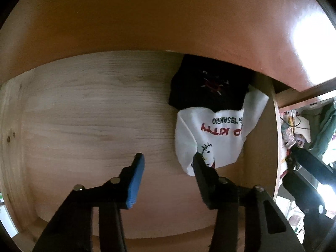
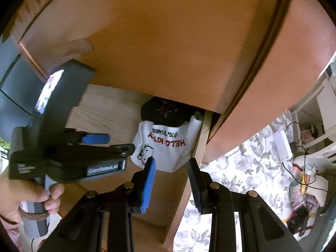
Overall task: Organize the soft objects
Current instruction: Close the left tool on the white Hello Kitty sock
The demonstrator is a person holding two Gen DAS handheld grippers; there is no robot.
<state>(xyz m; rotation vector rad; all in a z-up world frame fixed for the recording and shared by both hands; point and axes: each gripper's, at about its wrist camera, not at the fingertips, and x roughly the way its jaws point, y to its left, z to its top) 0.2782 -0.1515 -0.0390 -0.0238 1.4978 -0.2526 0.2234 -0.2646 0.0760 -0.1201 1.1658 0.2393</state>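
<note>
"HELLO KITTY" sock [image 2: 168,145] (white, folded)

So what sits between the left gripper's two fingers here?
Only bare drawer bottom in the left wrist view; the white Hello Kitty garment lies beyond the left gripper, partly behind one fingertip.

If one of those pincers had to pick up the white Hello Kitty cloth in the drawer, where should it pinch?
Probably the white cloth's loose near corner, approached from above on the open drawer floor side. Its other sides lie against the black cloth and the drawer wall.
</note>
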